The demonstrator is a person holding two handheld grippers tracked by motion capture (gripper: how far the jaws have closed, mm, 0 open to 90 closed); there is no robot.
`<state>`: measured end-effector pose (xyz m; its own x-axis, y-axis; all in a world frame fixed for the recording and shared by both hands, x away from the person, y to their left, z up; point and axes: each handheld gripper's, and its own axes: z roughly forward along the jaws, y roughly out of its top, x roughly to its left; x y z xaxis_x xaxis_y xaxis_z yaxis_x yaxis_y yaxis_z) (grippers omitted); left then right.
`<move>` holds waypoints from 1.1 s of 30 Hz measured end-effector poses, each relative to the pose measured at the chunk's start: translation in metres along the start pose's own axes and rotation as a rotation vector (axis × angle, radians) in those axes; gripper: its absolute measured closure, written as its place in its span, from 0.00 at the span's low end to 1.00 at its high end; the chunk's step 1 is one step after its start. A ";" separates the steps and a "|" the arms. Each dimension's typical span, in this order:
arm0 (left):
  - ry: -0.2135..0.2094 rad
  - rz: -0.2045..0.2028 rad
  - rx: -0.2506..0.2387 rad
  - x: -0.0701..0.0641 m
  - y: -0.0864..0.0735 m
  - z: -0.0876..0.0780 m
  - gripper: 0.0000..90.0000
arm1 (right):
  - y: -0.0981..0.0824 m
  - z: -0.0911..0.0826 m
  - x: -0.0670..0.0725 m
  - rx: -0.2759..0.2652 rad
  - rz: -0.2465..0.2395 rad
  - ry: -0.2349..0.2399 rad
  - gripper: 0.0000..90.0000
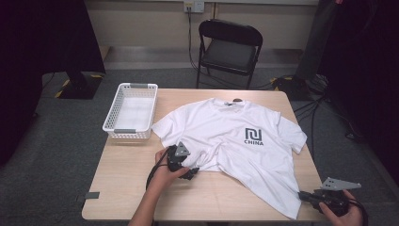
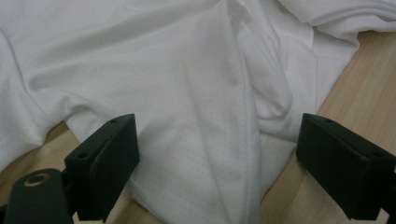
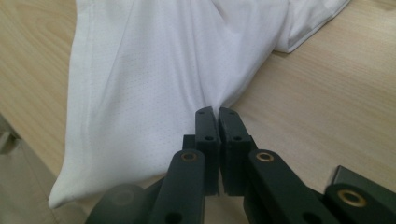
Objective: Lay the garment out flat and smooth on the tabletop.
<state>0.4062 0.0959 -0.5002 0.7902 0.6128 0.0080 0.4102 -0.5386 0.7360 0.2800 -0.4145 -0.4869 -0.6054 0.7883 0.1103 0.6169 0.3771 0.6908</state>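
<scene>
Pinching the hem: right gripper (image 3: 217, 112) has its jaws pressed together on the lower edge of the white T-shirt (image 1: 235, 141), cloth caught between the pads in the right gripper view. In the high view this gripper (image 1: 303, 195) sits at the near right corner of the table (image 1: 122, 188), at the shirt's bottom corner.

Left gripper (image 2: 215, 154): jaws wide apart, straddling a bunched ridge of fabric without pressing on it. In the high view it (image 1: 190, 172) rests at the near left of the shirt, where the hem is gathered into folds.

Shirt position: spread front-up across the middle and right of the table, collar toward the far edge, dark printed logo (image 1: 254, 135) on the chest, sleeves out to either side. Lower part is rumpled and skewed, drawn toward the near right corner.

Handling, judged: thin perforated knit, light, fully limp. It will not hold shape, will drape and drag over the wood, and may slip from a shallow pinch. Best hold is at the stitched hem or a corner, where the cloth is doubled; the left gripper should close on the raised ridge between its jaws.

Farther off: white plastic basket (image 1: 131, 113) at the far left of the table, apart from the shirt. Behind the table, a black folding chair (image 1: 228, 49).
</scene>
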 end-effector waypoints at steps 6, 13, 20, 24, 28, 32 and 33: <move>-0.001 0.001 0.000 0.000 0.000 0.000 0.14 | -0.004 -0.007 0.005 0.023 -0.023 0.007 0.98; -0.003 0.002 0.000 0.000 0.000 0.000 0.14 | -0.012 -0.015 0.007 0.047 -0.032 0.025 0.98; -0.002 0.002 0.000 0.000 0.000 0.000 0.14 | -0.017 -0.021 0.009 0.072 -0.037 0.042 0.97; -0.002 0.002 0.000 0.000 0.000 0.000 0.14 | -0.017 -0.026 0.012 0.056 -0.037 0.024 0.88; -0.002 0.002 0.000 0.000 0.000 0.000 0.14 | -0.010 -0.028 0.008 -0.019 -0.010 -0.021 0.77; -0.002 0.002 0.000 0.000 0.000 0.000 0.14 | 0.002 -0.014 -0.001 -0.075 0.019 -0.068 0.72; -0.002 0.002 0.000 0.000 0.000 0.000 0.14 | 0.005 -0.009 -0.003 -0.092 0.022 -0.086 0.71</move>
<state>0.4062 0.0963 -0.5001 0.7921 0.6103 0.0078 0.4086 -0.5397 0.7361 0.2804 -0.4194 -0.4770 -0.5444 0.8361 0.0674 0.5782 0.3158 0.7523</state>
